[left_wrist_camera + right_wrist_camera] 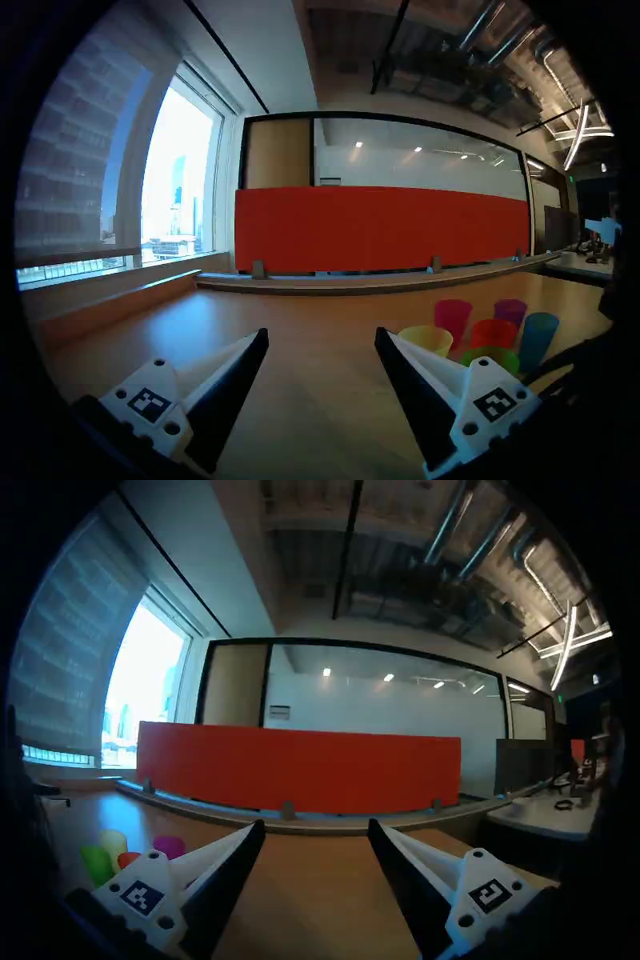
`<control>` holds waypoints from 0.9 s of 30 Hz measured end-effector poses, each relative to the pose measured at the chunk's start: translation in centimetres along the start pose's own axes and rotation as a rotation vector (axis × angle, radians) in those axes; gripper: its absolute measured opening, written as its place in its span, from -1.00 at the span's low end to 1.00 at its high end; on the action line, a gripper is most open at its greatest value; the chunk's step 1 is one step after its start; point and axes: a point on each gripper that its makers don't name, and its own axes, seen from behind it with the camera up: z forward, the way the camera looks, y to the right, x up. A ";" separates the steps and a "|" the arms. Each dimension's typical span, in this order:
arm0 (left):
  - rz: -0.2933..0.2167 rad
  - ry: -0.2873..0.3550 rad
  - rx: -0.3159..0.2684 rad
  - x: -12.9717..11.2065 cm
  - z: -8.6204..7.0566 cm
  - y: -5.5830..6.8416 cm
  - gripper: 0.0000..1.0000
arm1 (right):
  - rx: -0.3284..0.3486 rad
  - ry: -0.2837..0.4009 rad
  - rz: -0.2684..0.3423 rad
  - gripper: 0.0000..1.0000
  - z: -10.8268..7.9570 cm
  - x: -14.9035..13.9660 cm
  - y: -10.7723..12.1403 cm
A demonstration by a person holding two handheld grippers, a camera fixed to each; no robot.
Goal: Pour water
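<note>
My left gripper (322, 338) is open above the wooden table (304, 352), nothing between its fingers. To its right stands a cluster of several plastic cups: a yellow cup (426, 339), a pink cup (453, 315), a red cup (493, 332), a purple cup (510, 311), a blue cup (537, 339) and a green cup (490, 358). My right gripper (316, 827) is also open and empty over the table. In the right gripper view the cups sit far left: green cup (96, 863), yellow cup (114, 844), magenta cup (169, 846), partly hidden behind the left finger.
A red divider panel (376, 228) runs along the table's far edge. A window ledge (104, 284) borders the left side. A neighbouring desk (552, 810) with monitors stands at the right.
</note>
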 end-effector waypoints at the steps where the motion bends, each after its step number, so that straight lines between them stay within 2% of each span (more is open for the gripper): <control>1: 0.000 0.000 0.000 0.0 0.0 0.0 0.98 | 0.001 0.000 0.004 0.98 0.1 -0.3 -0.1; 15: 0.000 0.000 0.000 0.1 0.0 0.0 0.98 | -0.029 -0.069 0.104 0.98 0.3 -5.7 1.3; 18: 0.000 0.000 0.000 0.0 0.0 0.0 0.98 | -0.030 -0.075 0.105 0.98 0.2 -6.3 1.6; 27: 0.000 0.000 0.000 0.0 0.0 0.0 0.98 | -0.012 -0.076 0.054 0.99 -0.1 -7.5 1.4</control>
